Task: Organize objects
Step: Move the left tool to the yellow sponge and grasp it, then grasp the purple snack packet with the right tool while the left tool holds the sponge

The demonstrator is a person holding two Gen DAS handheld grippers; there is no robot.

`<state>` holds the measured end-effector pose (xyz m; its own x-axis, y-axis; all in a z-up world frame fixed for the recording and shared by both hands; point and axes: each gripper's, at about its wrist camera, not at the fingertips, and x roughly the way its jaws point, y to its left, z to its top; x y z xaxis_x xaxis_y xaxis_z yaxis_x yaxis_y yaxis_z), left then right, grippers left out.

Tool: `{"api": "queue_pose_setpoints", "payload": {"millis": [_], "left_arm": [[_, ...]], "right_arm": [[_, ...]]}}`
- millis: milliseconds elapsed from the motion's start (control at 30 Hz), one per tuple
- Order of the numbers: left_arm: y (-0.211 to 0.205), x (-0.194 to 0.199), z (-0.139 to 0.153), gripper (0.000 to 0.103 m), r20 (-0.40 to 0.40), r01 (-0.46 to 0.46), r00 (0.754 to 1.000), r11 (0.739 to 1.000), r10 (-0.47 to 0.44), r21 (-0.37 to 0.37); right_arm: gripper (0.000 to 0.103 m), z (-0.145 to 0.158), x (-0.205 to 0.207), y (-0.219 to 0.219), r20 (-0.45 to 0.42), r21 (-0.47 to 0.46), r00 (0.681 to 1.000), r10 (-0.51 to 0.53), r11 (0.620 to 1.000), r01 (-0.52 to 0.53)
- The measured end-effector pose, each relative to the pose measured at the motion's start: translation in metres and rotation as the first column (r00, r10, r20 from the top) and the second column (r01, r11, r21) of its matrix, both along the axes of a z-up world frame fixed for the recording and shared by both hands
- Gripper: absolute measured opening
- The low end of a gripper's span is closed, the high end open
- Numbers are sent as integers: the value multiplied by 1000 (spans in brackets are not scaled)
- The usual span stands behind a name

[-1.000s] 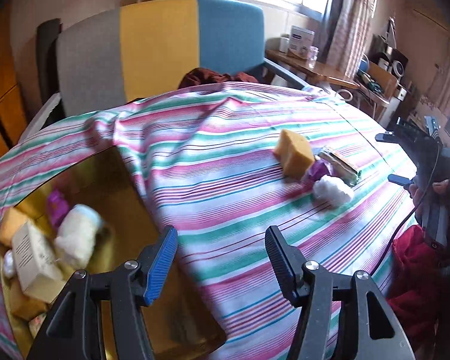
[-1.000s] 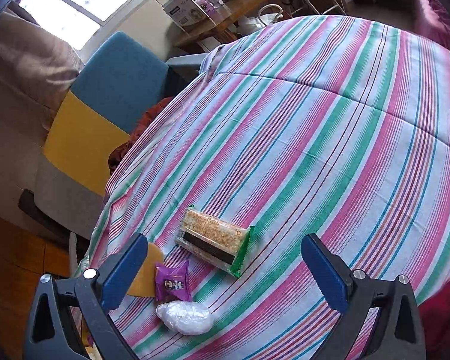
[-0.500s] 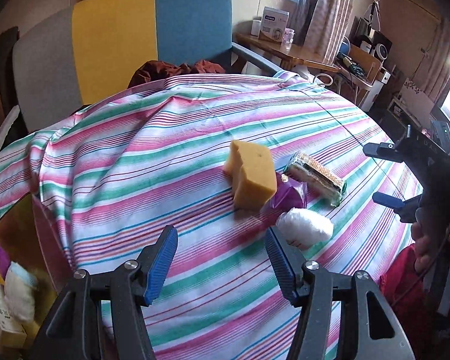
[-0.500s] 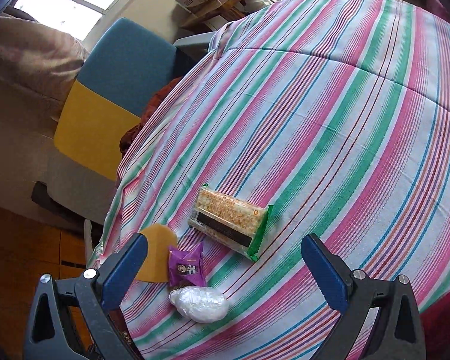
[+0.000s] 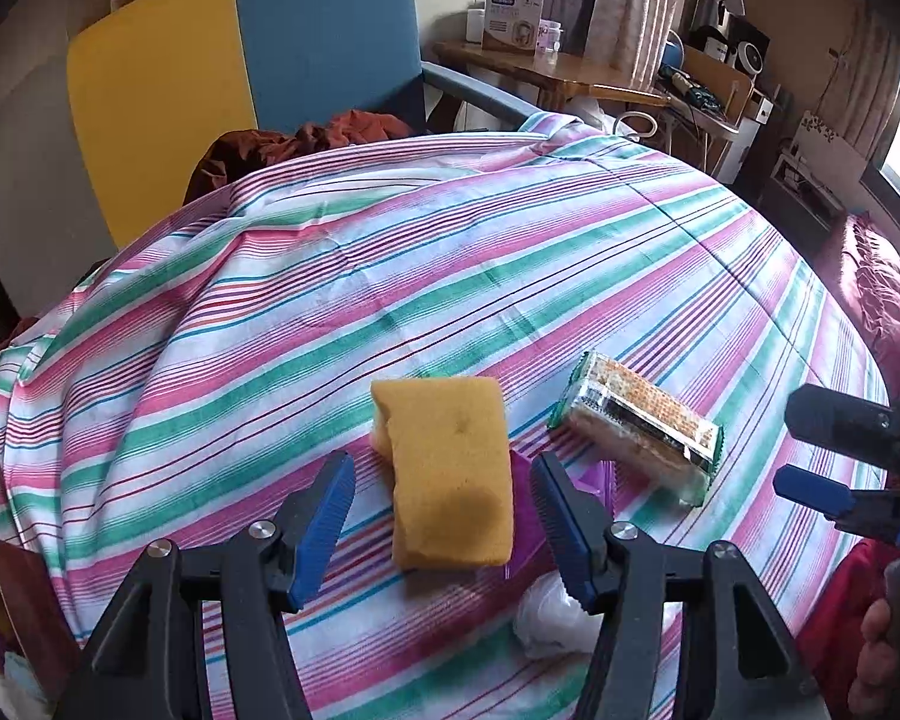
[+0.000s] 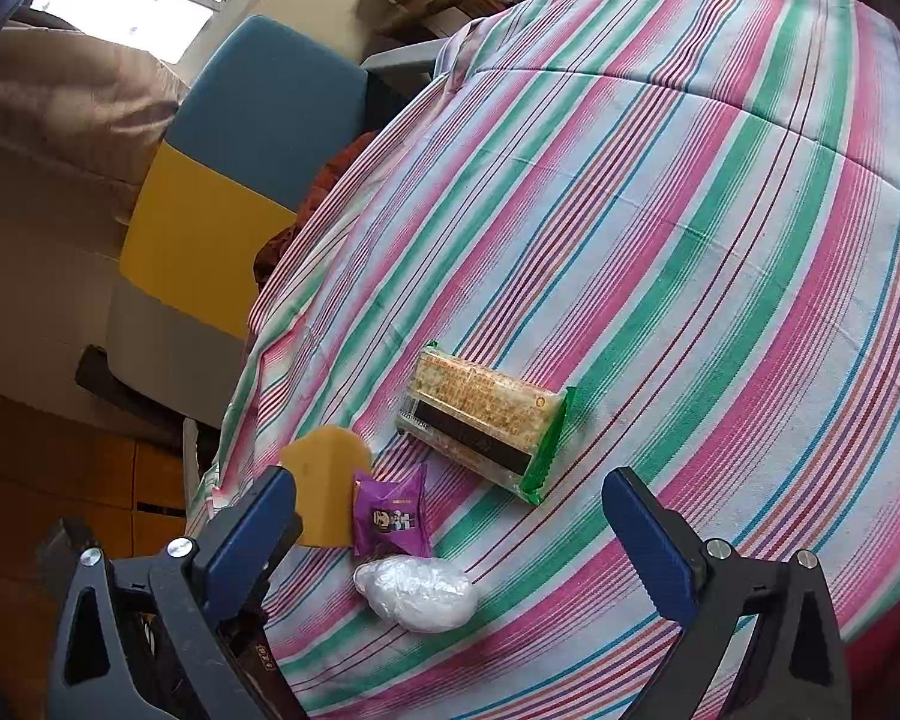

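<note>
Objects to be tidied lie in a little bunch on a striped cloth (image 5: pixel 342 276) of pink, green and white, which fills most of both views. Behind the cloth, in the upper left of the left wrist view, stands a chair (image 5: pixel 240 66) with a yellow and blue back.

Biggest of the bunch is a cracker pack (image 5: pixel 639 426) in clear wrap with green ends, right of the middle in the left wrist view. Next is a yellow sponge (image 5: pixel 450 480), low in the middle of that view, just beside the pack. A purple snack packet (image 6: pixel 393 519) sits touching the sponge's side in the right wrist view, low and left of the middle. A small white plastic bundle (image 6: pixel 417 594) lies just below the packet.

The left gripper (image 5: pixel 444 522) has its blue jaws spread apart, with the sponge seen between them; whether the pads touch it cannot be told. The right gripper (image 6: pixel 450 540) has its jaws spread wide over the bunch, pinching nothing.
</note>
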<state>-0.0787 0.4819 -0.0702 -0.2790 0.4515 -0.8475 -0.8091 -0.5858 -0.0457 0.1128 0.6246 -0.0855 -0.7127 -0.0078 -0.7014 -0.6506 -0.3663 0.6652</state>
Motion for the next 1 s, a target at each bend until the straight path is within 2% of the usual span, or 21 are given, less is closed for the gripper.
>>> {"api": "queue_pose_setpoints", "payload": {"millis": [200,267,300,433,667,867,1000], "left_arm": [[15,-22,-34,60,69,-25,997,999,28,-45],[1,-33,-36,45,184,-57,982,997,49,43],[-7,-35,-33,45,195,-85,978,995,73,56],[-47,-29,-20,44,171,-126,979,988,109,93],[-112,5,-31,44,142,-155,979,987,146,51],[-146,49,-29,44,75,-104,992,993,99,62],[-152,60,-33,43,40,-81,996,995,78,61]], "right_arm": [[103,-2,-1,2,6,-8,1000,1,1000,-1],[103,-4,0,3,11,-8,1000,-4,1000,4],[103,-4,0,4,15,-7,1000,-6,1000,6],[103,-3,-4,4,31,14,999,7,1000,-7],[103,-3,-23,-9,70,43,991,114,992,-118],[103,1,-36,-23,114,111,975,188,973,-201],[103,7,-44,-34,152,182,962,227,950,-253]]}}
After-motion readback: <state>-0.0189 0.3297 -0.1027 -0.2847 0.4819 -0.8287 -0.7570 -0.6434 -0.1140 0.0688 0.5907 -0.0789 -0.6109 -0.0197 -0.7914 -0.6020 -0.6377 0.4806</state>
